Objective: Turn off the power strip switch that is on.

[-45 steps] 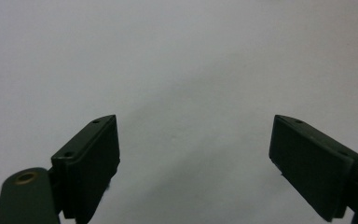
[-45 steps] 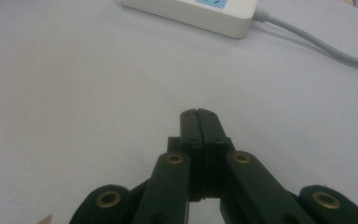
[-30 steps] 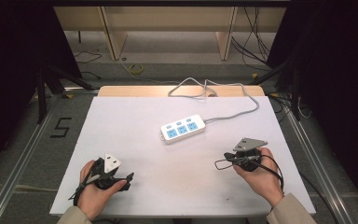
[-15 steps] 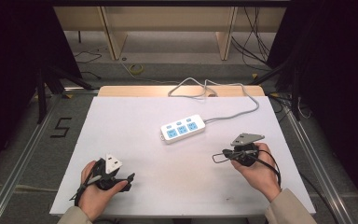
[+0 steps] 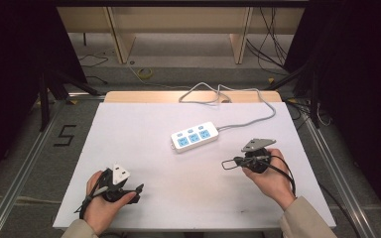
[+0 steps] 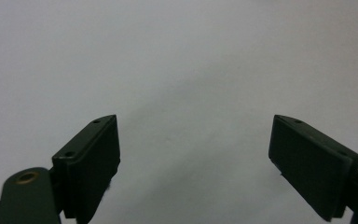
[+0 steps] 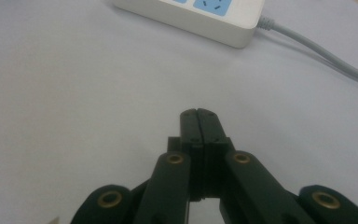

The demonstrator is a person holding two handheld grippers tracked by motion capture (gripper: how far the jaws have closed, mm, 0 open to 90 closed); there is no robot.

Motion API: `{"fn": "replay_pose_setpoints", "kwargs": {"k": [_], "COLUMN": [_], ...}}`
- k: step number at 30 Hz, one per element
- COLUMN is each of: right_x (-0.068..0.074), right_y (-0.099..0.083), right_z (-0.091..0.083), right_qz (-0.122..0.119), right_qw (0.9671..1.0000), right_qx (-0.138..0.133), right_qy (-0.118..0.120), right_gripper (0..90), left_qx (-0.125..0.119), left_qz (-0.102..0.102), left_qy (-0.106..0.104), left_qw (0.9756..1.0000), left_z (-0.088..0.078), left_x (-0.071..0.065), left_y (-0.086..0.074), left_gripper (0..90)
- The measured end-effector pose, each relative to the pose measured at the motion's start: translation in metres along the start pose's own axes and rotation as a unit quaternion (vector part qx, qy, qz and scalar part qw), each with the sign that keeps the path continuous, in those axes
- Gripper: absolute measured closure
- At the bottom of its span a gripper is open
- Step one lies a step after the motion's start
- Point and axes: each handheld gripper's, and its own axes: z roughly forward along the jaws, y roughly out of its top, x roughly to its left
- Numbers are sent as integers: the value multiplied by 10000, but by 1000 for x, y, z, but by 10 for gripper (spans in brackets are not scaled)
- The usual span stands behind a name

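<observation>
Left hand (image 5: 101, 198): entered from the bottom edge, wrapped around the left gripper (image 5: 138, 188), which is held low and pointed toward the right. Jaws set wide apart, nothing between them, as seen in the left gripper view (image 6: 196, 163).

Right hand (image 5: 270, 173): entered from the bottom right, sleeve visible at the wrist. Right gripper (image 5: 225, 163) pointed left. Jaws pressed together, nothing between them (image 7: 199, 122).

The power strip (image 7: 200, 16) runs off the top edge in the right gripper view, most of its sockets cut away. Its grey cable (image 5: 238, 106) slips behind the table's far edge, plug end hidden. Both forearms leave the high view's bottom edge.
</observation>
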Motion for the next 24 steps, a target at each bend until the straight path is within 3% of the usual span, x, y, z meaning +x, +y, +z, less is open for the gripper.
{"fn": "replay_pose_setpoints", "kwargs": {"k": [24], "right_x": [-6], "right_y": [19], "right_z": [11], "right_qz": [31], "right_qw": [9999], "right_qx": [120], "right_qy": [65], "right_gripper": [900], "left_qx": [-17], "left_qz": [-2], "left_qy": [6], "left_qw": [10000], "left_z": [0], "left_x": [0], "left_y": [0], "left_gripper": [162]}}
